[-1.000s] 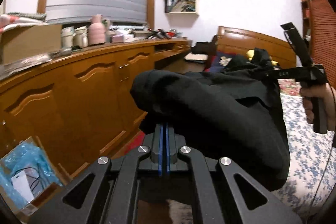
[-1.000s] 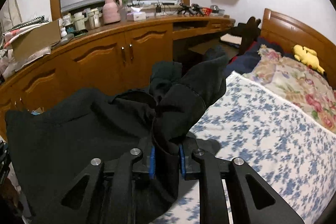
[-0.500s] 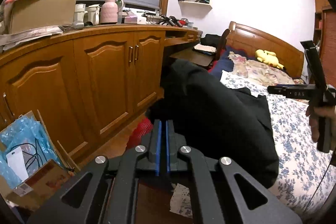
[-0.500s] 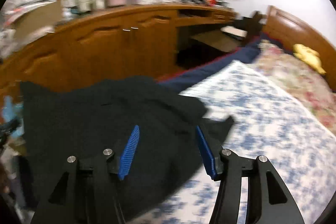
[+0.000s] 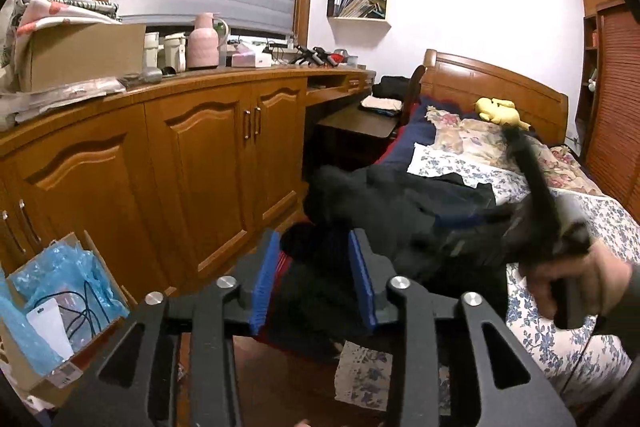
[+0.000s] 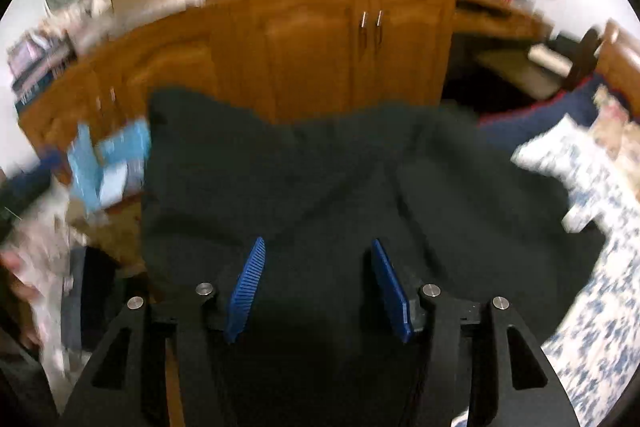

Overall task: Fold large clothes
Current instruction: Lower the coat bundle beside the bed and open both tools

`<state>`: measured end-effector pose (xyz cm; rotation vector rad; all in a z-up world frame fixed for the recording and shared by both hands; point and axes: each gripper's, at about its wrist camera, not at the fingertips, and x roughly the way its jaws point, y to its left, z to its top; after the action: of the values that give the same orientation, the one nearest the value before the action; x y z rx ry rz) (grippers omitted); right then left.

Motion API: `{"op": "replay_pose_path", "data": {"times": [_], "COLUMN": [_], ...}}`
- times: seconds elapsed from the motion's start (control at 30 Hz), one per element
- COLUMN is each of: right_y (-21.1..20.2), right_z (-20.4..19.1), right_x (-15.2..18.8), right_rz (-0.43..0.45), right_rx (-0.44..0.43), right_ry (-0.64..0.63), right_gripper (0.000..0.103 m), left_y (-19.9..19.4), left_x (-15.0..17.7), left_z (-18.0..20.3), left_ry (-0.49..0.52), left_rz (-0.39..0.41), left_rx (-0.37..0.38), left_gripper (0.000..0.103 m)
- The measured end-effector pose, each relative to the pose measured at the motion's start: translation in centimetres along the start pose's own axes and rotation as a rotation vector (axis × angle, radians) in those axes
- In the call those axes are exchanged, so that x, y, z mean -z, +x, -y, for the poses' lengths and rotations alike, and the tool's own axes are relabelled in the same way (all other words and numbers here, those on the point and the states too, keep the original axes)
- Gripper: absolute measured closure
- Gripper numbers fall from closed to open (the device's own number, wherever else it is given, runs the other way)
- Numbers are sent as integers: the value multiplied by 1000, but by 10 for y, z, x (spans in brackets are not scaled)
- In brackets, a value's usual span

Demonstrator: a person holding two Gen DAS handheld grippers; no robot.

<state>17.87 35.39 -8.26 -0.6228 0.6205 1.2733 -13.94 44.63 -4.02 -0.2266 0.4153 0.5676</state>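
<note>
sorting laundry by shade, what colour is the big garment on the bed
Black garment, plain, no pattern; it shows best in the right wrist view.

One black garment (image 5: 404, 211) lies on one bed (image 5: 568, 223). Two grippers show: the left gripper (image 5: 316, 279) with two blue-padded fingers (image 5: 266, 279), and the right gripper (image 6: 320, 291) with two as well. One hand (image 5: 576, 283) is in view. One yellow plush toy (image 5: 498, 109) sits by the headboard. On the tabletop (image 5: 240, 75) stands one pink jug (image 5: 203, 42). Beside the cabinet sits one cardboard box (image 5: 48, 311).
</note>
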Motion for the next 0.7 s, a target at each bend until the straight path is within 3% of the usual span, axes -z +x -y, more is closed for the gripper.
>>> {"op": "replay_pose_path", "data": {"times": [0.13,0.27,0.7], "right_y": [9,-9,-99], "right_z": [11,35,83], "right_x": [11,14,73], "right_rz": [30,49,141], "right_rx": [51,49,90], "right_ry": [-38,0,26], "right_gripper": [46,46,45], "left_y": [-4,-5,2], "left_x": [-3,-3,-8], "left_z": [2,11,77], "left_ry": [3,6,67], "left_rz": [-2,-2,-25], "left_rx": [13,26,88], "left_gripper": [44,35,32]}}
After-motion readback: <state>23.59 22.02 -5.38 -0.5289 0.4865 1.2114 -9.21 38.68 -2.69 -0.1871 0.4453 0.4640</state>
